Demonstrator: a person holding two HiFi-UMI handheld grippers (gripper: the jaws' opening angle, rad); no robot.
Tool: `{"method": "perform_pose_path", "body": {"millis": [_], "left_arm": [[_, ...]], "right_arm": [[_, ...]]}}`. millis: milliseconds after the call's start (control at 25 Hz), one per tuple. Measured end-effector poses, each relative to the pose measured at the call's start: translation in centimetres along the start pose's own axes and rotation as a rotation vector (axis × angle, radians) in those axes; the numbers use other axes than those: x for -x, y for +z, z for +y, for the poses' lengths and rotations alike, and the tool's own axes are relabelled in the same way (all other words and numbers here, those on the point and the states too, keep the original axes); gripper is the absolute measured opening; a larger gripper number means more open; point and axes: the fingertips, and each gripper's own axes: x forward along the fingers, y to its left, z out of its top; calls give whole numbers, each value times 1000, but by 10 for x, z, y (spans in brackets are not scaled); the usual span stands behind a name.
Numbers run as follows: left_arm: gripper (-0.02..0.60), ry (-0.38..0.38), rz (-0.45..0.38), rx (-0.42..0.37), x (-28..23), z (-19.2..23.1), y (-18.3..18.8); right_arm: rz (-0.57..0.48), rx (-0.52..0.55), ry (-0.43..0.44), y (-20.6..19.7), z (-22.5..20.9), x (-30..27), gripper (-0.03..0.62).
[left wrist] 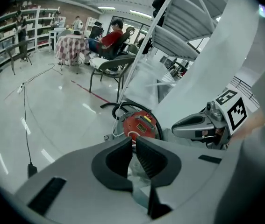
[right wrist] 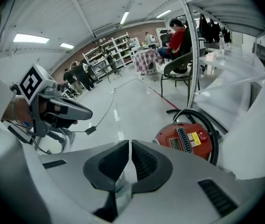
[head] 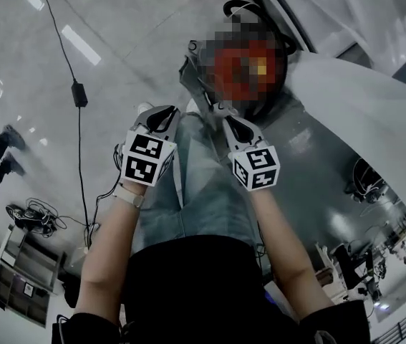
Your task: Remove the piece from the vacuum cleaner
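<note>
Right gripper view shows the red vacuum cleaner (right wrist: 188, 140) sitting on the shiny floor (right wrist: 123, 111). It lies in front of the fingers (right wrist: 144, 164) and a bit to their right. These fingers are pressed together with nothing held between them.

In the left gripper view the vacuum cleaner (left wrist: 140, 125) sits straight ahead, just past the tips. The left fingers (left wrist: 118, 160) are together too, with only a thin crack between them and nothing in it.

In the head view the left gripper (head: 161, 113) and the right gripper (head: 235, 120) are side by side, both pointing forward and down at the vacuum cleaner. The right gripper looks a little nearer to it.

A black hose (right wrist: 202, 118) curls over the top and round the right side of the vacuum cleaner. Which part has to come off I cannot tell; the hose is my guess. The vacuum cleaner is round, so it has no clear long way to line up with.

To the right of the vacuum cleaner a big white sheet (left wrist: 193, 78) hangs very close, so there is little room there. To its left the floor is wide and free, with only a thin cable (head: 79, 92) well away. Behind it stands a chair (left wrist: 109, 64). I think both grippers must open before they can grab anything.
</note>
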Motion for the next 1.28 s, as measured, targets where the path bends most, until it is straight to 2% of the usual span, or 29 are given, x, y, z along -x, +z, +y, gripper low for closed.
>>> {"method": "perform_pose_path", "body": {"millis": [240, 360, 520, 840, 1280], "left_arm": [[36, -52, 63, 64, -55, 12, -33], [120, -83, 103, 140, -82, 19, -50], [144, -108, 150, 224, -115, 22, -73], [158, -142, 187, 287, -171, 17, -99], [157, -213, 254, 313, -246, 9, -117]], "right_arm": [[66, -8, -38, -43, -18, -42, 29], [83, -3, -50, -61, -26, -66, 29], [110, -1, -69, -86, -39, -95, 31], [170, 23, -77, -135, -51, -136, 41], [225, -23, -81, -176, -75, -174, 77]]}}
